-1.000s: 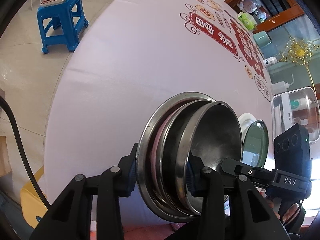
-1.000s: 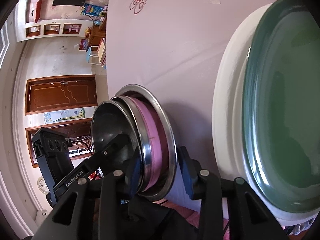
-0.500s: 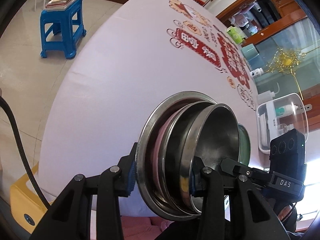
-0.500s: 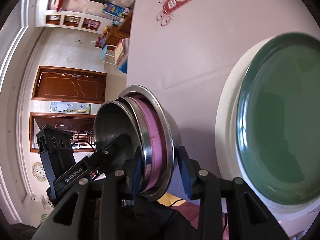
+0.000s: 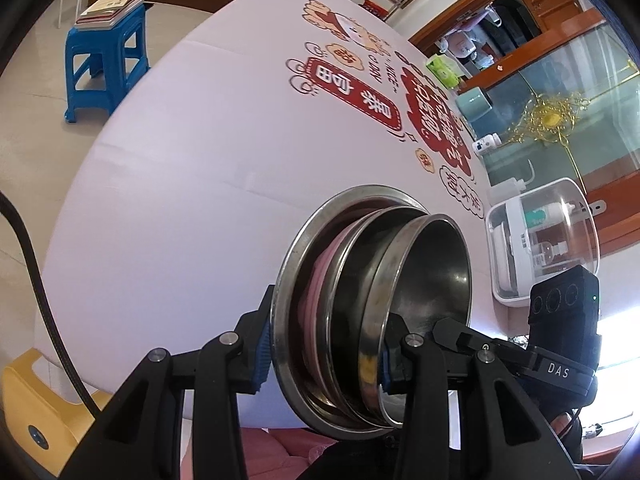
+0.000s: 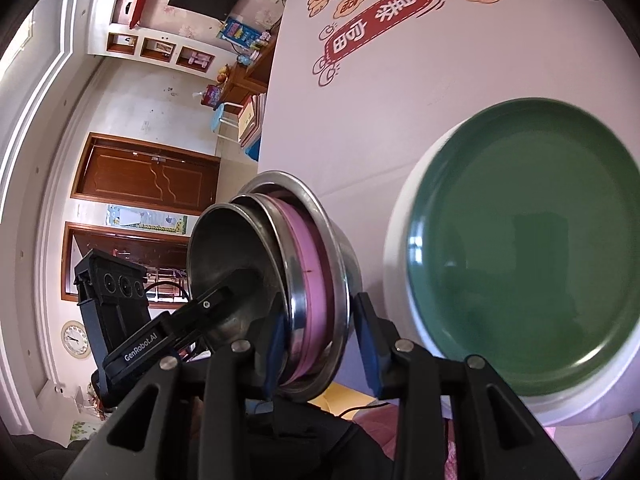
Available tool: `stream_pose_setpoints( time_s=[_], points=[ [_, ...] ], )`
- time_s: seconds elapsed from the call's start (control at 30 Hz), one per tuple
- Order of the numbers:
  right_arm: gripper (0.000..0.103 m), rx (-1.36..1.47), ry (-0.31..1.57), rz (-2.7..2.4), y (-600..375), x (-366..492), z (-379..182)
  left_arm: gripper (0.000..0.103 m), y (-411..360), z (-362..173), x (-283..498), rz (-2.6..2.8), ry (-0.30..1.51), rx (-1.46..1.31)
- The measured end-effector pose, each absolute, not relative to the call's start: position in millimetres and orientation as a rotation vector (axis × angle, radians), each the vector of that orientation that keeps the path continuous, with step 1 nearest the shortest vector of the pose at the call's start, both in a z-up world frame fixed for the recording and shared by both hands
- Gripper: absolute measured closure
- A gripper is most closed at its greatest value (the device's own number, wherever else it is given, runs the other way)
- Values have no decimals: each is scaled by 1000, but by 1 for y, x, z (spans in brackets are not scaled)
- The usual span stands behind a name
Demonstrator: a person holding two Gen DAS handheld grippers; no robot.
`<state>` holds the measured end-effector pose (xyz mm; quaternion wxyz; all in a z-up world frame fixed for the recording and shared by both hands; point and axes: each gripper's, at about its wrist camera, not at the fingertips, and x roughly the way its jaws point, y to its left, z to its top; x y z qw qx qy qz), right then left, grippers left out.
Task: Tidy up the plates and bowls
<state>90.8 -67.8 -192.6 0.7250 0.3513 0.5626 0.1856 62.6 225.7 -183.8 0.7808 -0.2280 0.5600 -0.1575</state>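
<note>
A nested stack of steel bowls (image 5: pixel 404 280) with a pink bowl inside it is tipped on its side above the pale table (image 5: pixel 192 160), near its front edge. My left gripper (image 5: pixel 324 356) is shut on the stack's near rim, one pad outside and one inside. From the other side my right gripper (image 6: pixel 322 342) is shut on the same stack (image 6: pixel 304 256), which it sees from the opposite rim. To the right a green plate (image 6: pixel 520 248) lies on a white plate (image 6: pixel 400 240) on the table.
A clear plastic box (image 5: pixel 540 240) sits at the table's right edge. Red printed lettering (image 5: pixel 360 96) covers the cloth further back. A blue stool with books (image 5: pixel 108 60) stands on the floor at left, and a yellow chair (image 5: pixel 36 412) is below the table's edge.
Both grippers rose and drew back with the bowl stack held between them. The green plate looks smaller in the right view and has dropped out of the left view.
</note>
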Motion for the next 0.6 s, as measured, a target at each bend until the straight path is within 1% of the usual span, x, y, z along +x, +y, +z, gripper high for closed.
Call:
stream_pose_setpoints(
  time_s=[0.6],
  points=[
    [71, 773, 1232, 368, -141, 83, -184, 65, 129, -180, 72, -378, 1238, -465]
  ],
)
